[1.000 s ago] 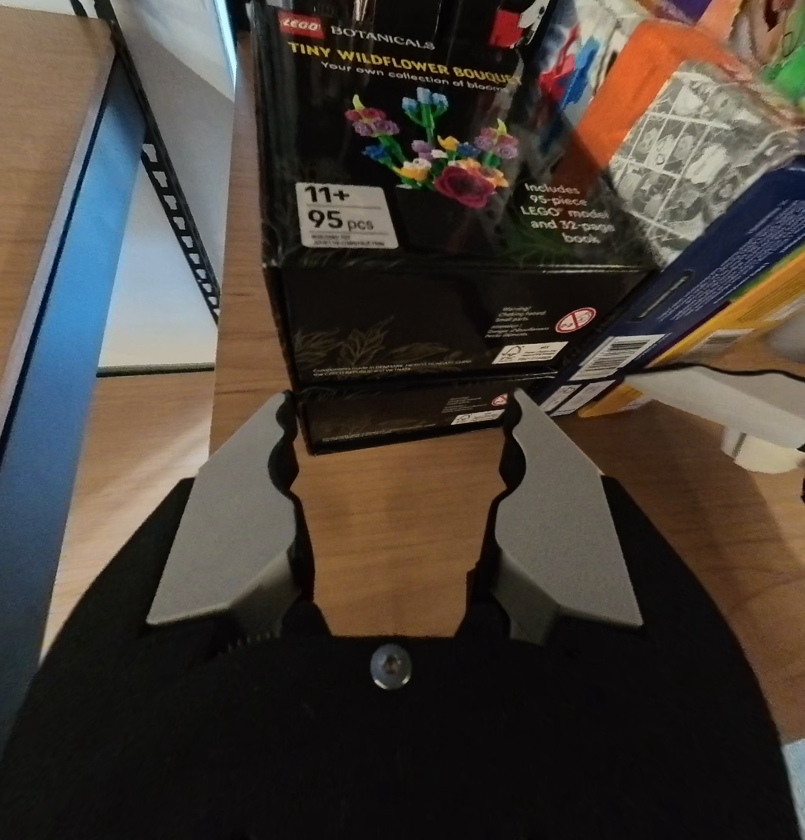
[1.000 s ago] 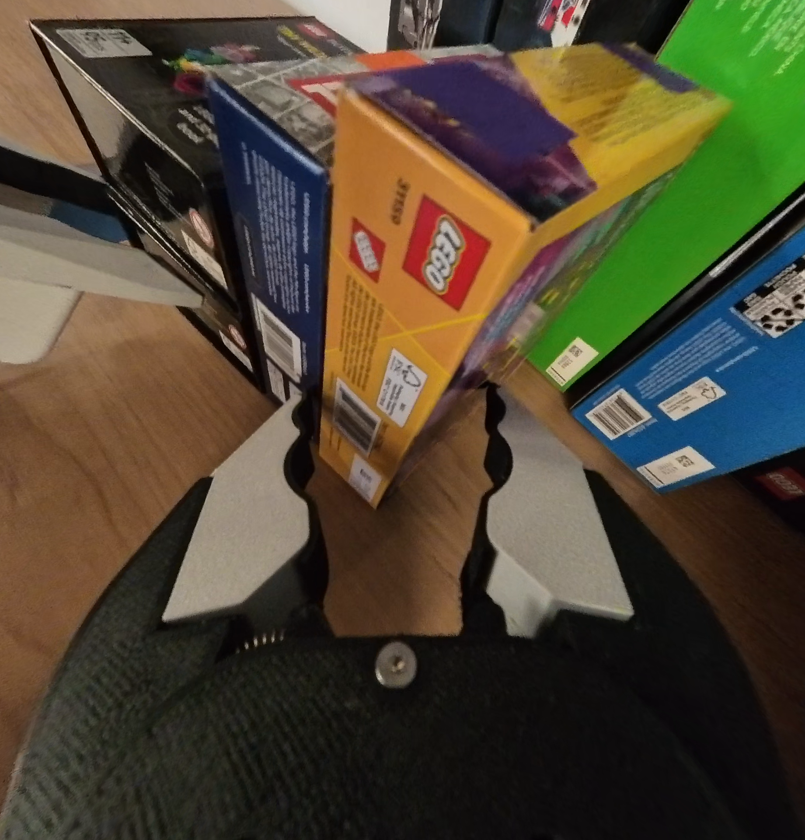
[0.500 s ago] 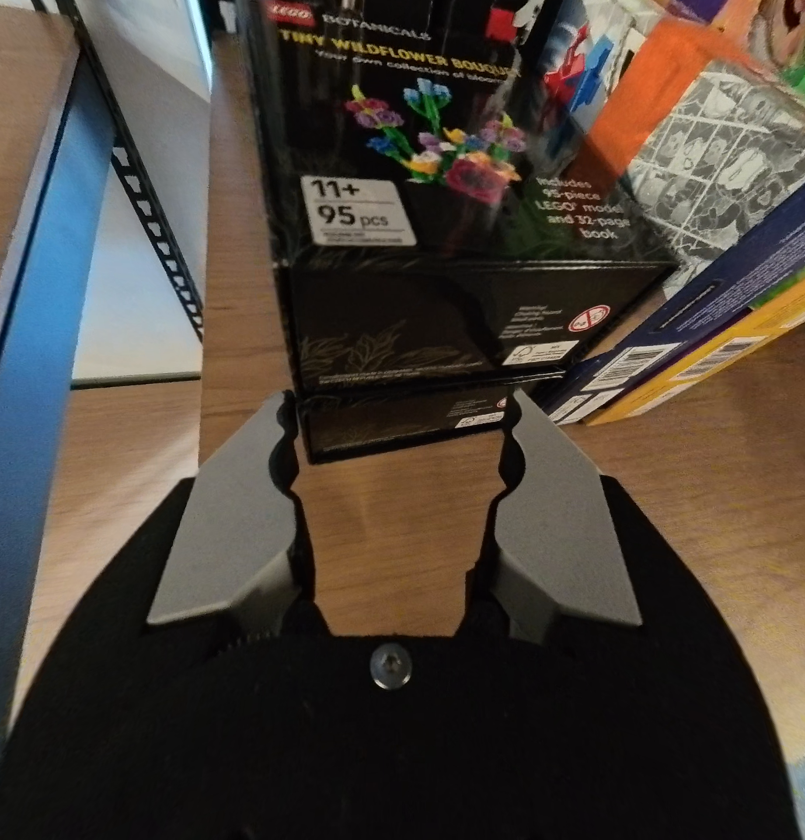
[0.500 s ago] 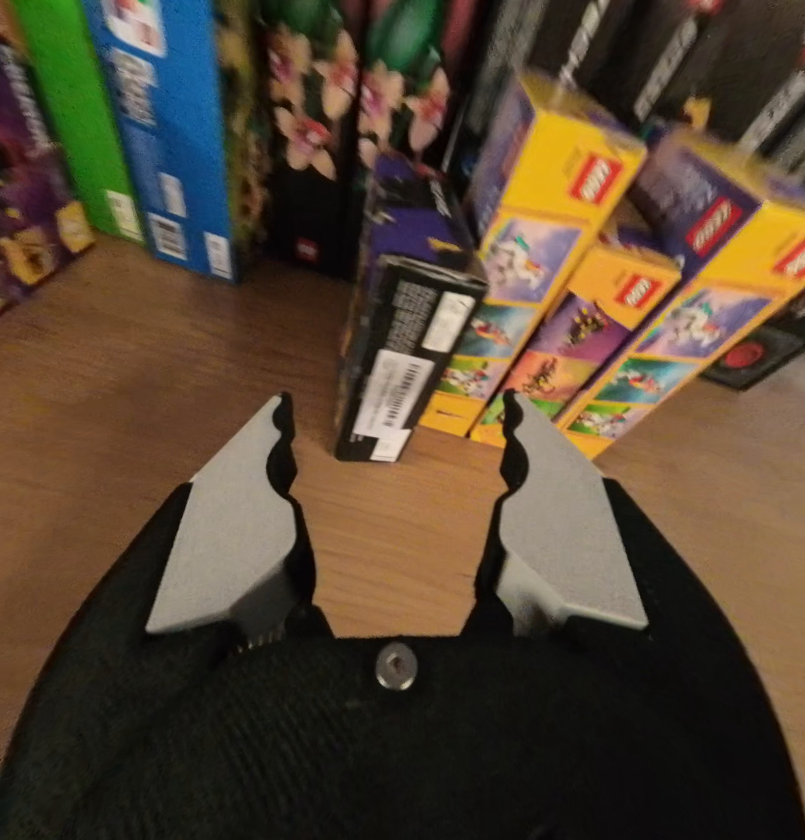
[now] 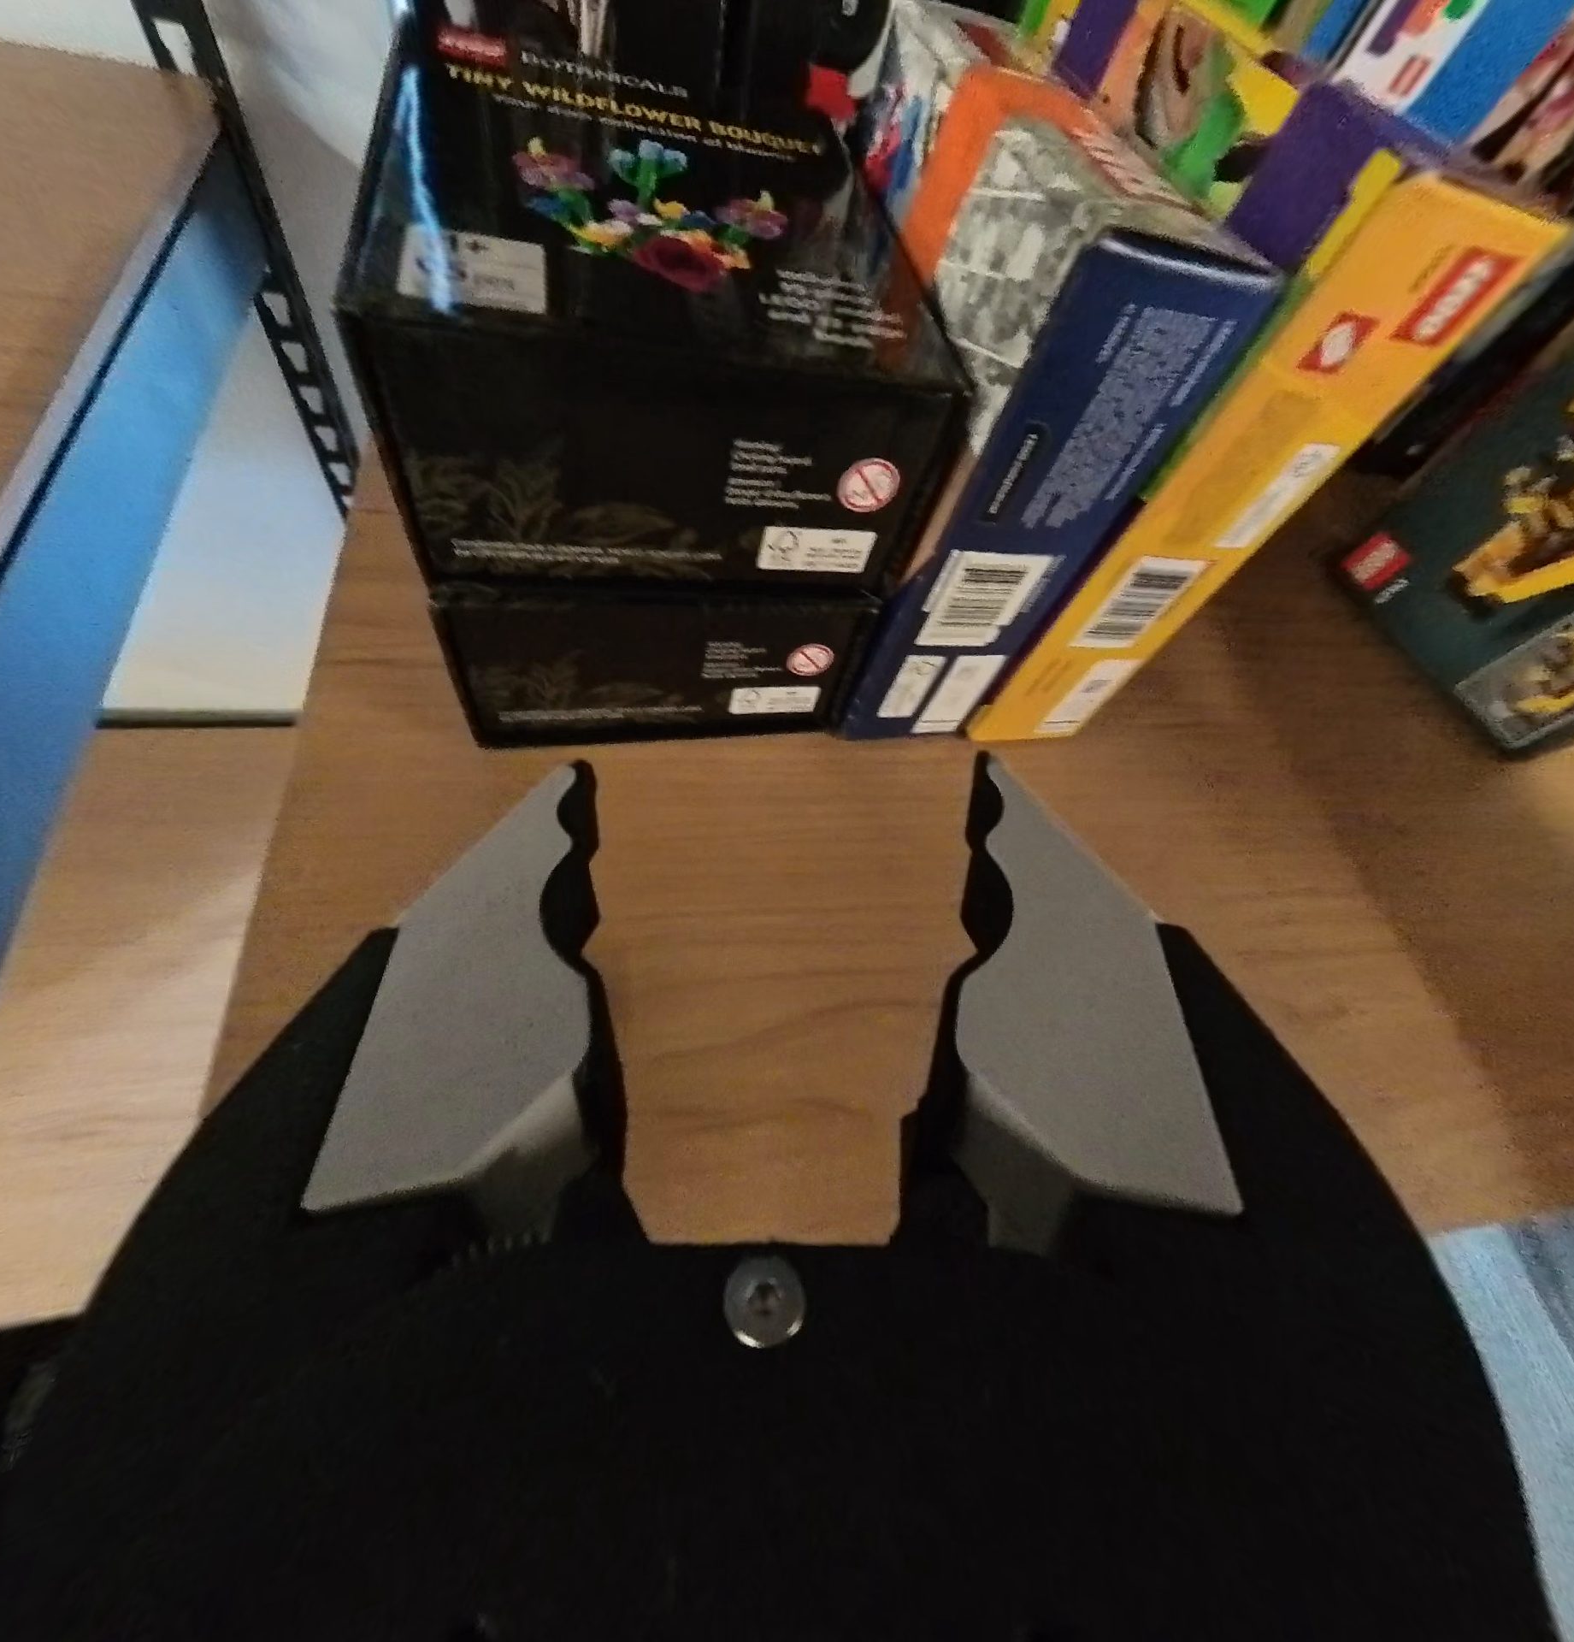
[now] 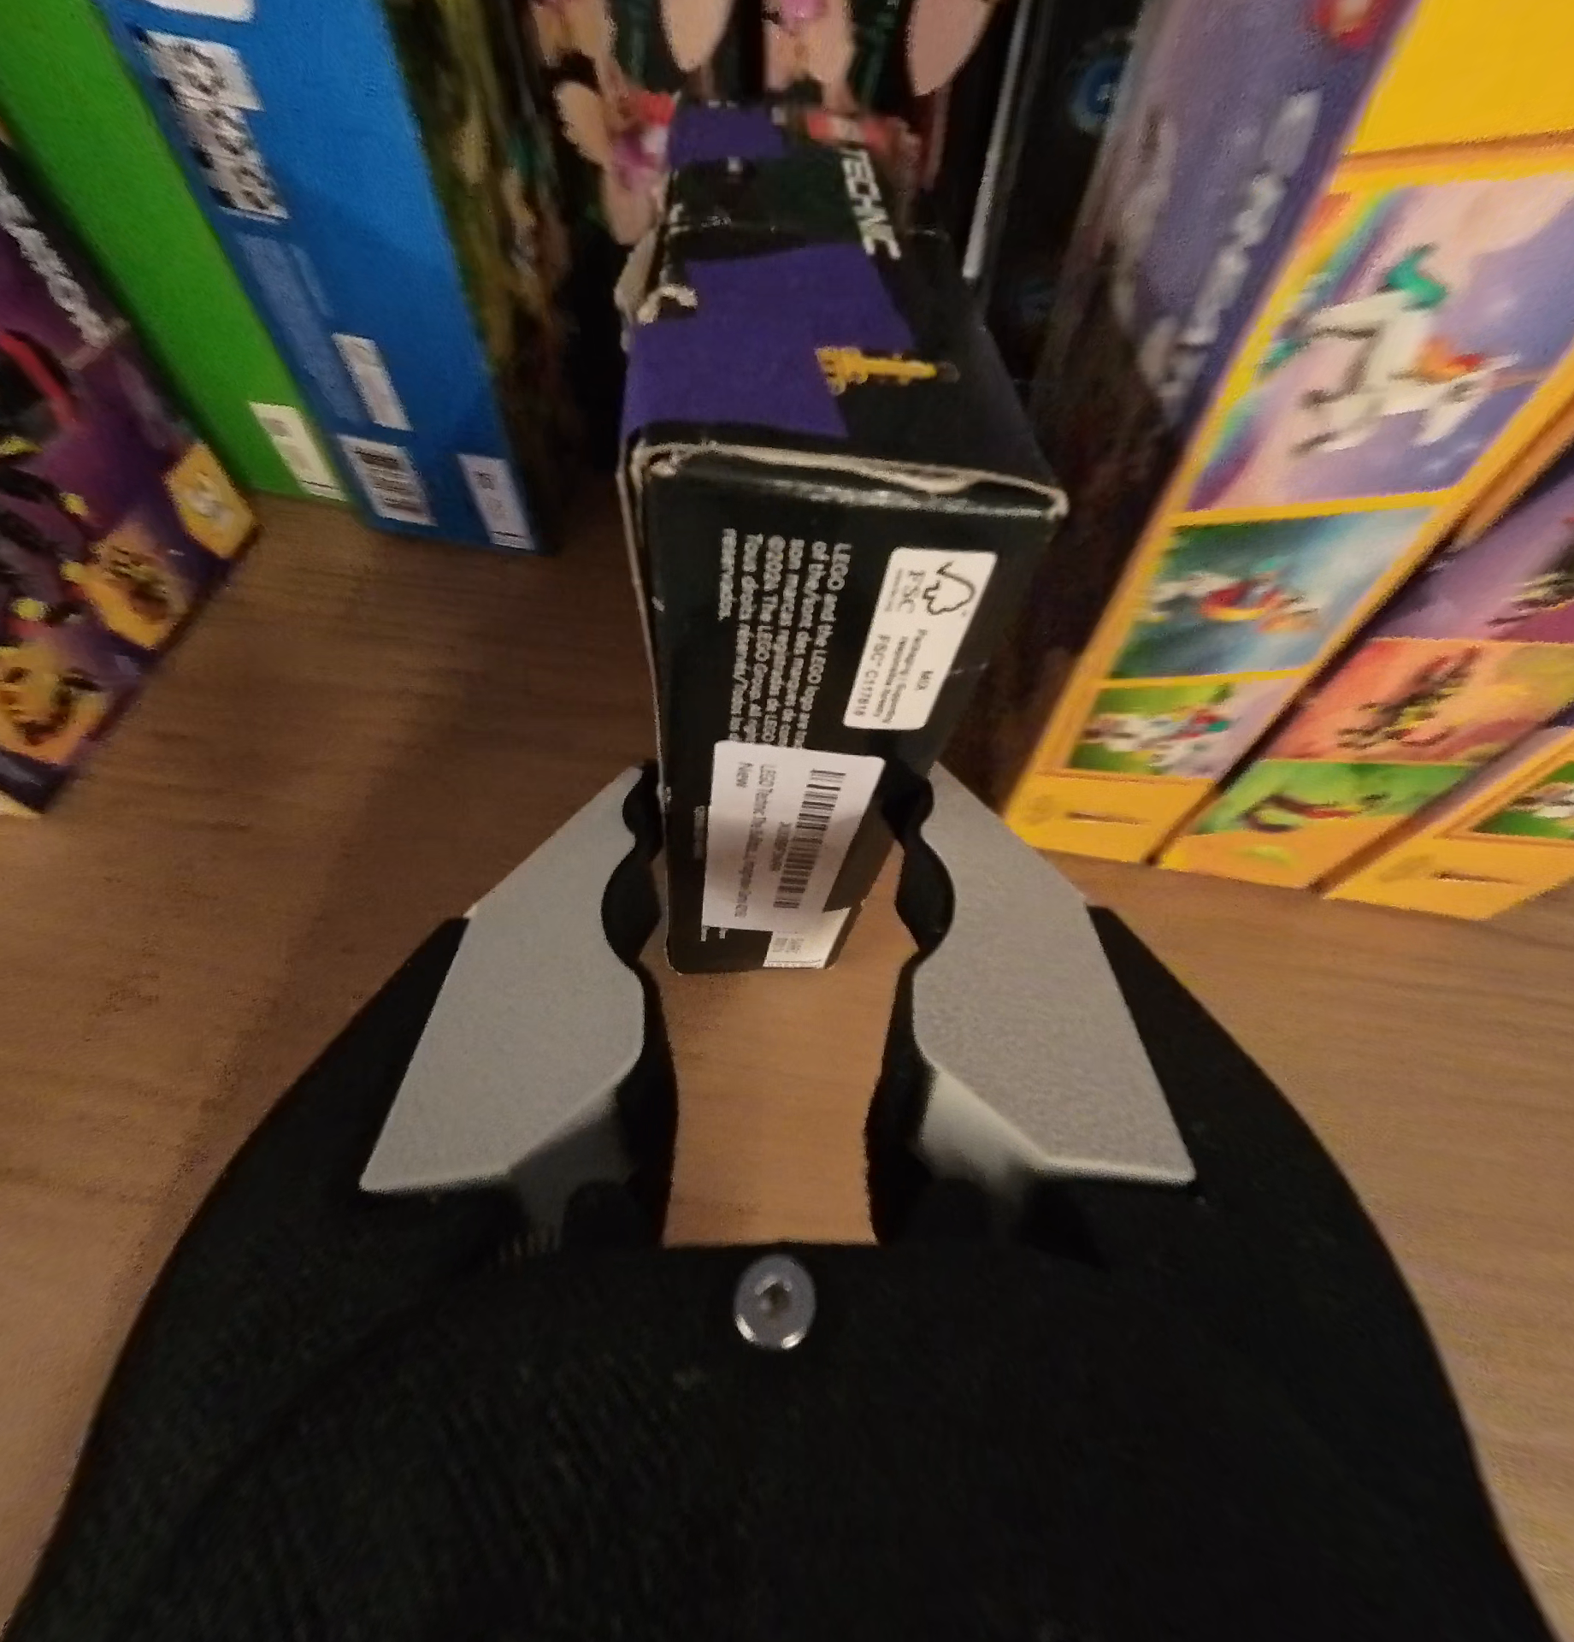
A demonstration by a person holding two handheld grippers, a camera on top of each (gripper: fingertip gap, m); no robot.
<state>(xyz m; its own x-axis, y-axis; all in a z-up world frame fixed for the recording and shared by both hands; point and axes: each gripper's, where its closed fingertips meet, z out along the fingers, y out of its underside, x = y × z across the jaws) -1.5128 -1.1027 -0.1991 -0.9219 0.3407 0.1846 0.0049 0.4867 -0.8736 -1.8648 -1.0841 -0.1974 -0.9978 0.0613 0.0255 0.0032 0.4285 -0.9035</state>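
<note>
The right gripper stands narrow around the black box's near end; an off-centre squeeze could topple it. The left gripper gapes wide, empty.

Left gripper fingers apart, empty, over wooden shelf; stacked black boxes near ahead.

Upright black box with purple top and white barcode label, near end between right gripper fingers
</note>
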